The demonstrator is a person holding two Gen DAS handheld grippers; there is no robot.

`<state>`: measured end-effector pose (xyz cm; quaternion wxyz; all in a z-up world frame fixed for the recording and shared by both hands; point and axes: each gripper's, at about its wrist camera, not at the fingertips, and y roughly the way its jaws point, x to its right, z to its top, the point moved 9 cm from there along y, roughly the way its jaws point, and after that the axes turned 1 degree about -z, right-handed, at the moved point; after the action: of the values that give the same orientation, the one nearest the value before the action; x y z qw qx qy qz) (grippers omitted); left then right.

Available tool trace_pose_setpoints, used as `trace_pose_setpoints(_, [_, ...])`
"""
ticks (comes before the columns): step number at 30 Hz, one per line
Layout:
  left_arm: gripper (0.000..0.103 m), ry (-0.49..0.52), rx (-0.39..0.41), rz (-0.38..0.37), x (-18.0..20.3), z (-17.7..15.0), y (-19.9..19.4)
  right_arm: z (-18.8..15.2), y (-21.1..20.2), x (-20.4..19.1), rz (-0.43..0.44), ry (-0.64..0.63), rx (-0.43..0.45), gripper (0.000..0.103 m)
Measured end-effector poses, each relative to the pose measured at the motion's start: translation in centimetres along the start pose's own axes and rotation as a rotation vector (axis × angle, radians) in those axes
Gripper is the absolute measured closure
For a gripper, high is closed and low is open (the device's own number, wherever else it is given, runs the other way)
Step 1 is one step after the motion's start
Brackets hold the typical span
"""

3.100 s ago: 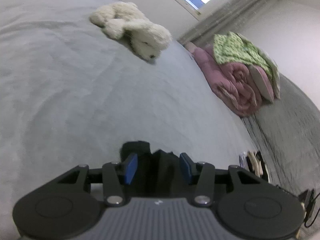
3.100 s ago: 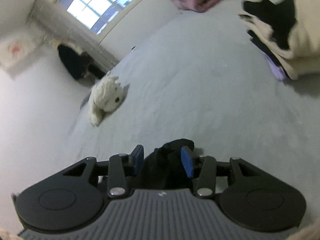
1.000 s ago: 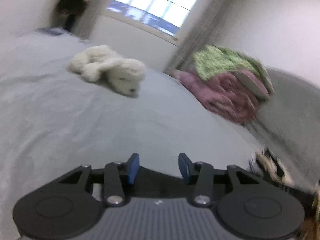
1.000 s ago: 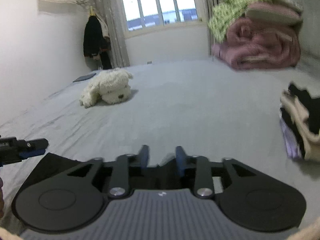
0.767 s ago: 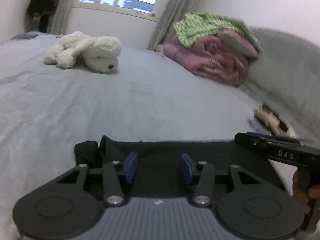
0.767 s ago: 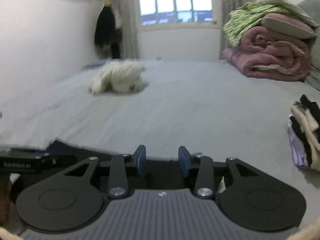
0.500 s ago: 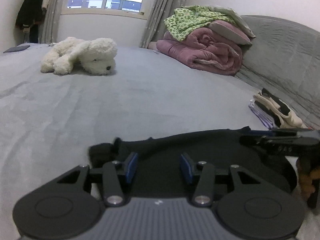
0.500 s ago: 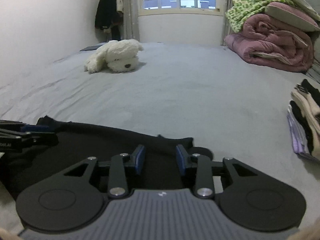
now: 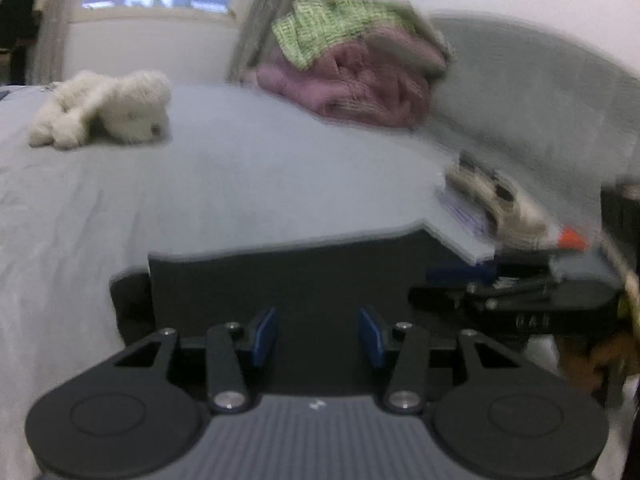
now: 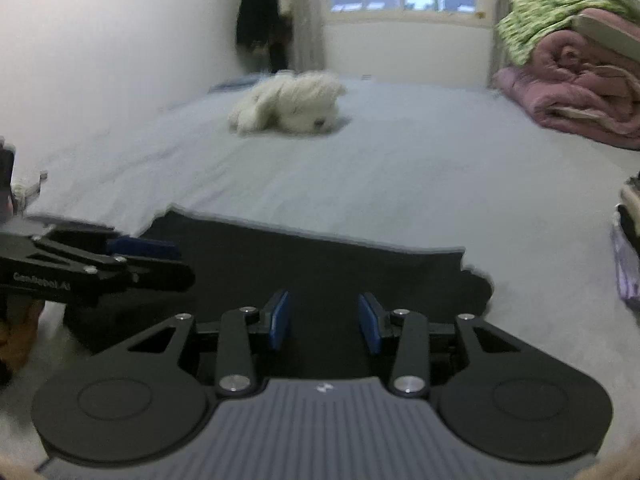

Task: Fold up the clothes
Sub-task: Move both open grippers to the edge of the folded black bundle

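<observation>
L. hand-held gripper [image 9: 318,336]: jaws partly apart, black garment [image 9: 304,276] directly beneath and ahead of the pads. Whether cloth is pinched – cannot tell; fabric and linkage merge in the dark.

R. hand-held gripper [image 10: 324,322]: jaws opening, partly apart, same garment under and between the pads; no visible pressing on cloth.

Garment position: flat on the grey bed [image 10: 400,168], spread as a wide dark panel spanning both grippers, far edge straight just ahead of them.

Progress (est.): one garment laid out, apparently already doubled – layer count not confirmable. Remaining: further folds, transfer to the folded stack [image 9: 492,200] beyond and to the right of the L. gripper.

Farther out: white plush toy [image 10: 292,102], pink and green bedding pile [image 10: 572,76].

Obscured: near garment edge hidden by both gripper bodies; L. view motion-blurred; stack cut off at the R. view's edge.
</observation>
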<state>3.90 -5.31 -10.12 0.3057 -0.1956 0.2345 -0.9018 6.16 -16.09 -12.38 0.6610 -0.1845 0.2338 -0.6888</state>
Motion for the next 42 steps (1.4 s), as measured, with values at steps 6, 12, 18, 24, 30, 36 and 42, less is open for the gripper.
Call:
trace_pose_setpoints(6, [0.057, -0.038, 0.002, 0.017, -2.2, -0.8, -2.8, -1.2, -2.8, 3.3, -0.013, 0.055, -0.007, 0.063])
trace_pose_setpoints(12, [0.057, -0.136, 0.052, -0.036, -2.0, 0.8, -5.1, 0.0, -5.9, 4.3, -0.017, 0.140, 0.054, 0.060])
trace_pose_setpoints(18, [0.057, -0.119, 0.003, -0.100, 1.4, 0.4, -3.5, -0.4, -4.7, 1.0, 0.028, 0.139, 0.024, 0.060])
trace_pose_setpoints(24, [0.056, -0.085, -0.075, -0.066, 2.7, -1.9, -2.1, -2.4, -4.1, 0.0, 0.012, 0.057, -0.044, 0.060])
trace_pose_setpoints(30, [0.056, -0.121, -0.092, -0.064, 1.8, -1.9, -3.0, -2.9, -5.1, 2.8, -0.028, 0.125, -0.048, 0.060])
trace_pose_setpoints(36, [0.056, -0.138, -0.143, 0.006, 1.5, -1.9, -4.0, -2.9, -6.1, 5.1, -0.110, 0.197, -0.059, 0.059])
trace_pose_setpoints(42, [0.051, -0.263, -0.182, 0.051, 0.6, -1.7, -4.7, -1.4, -6.9, 5.4, -0.103, 0.314, -0.031, 0.055])
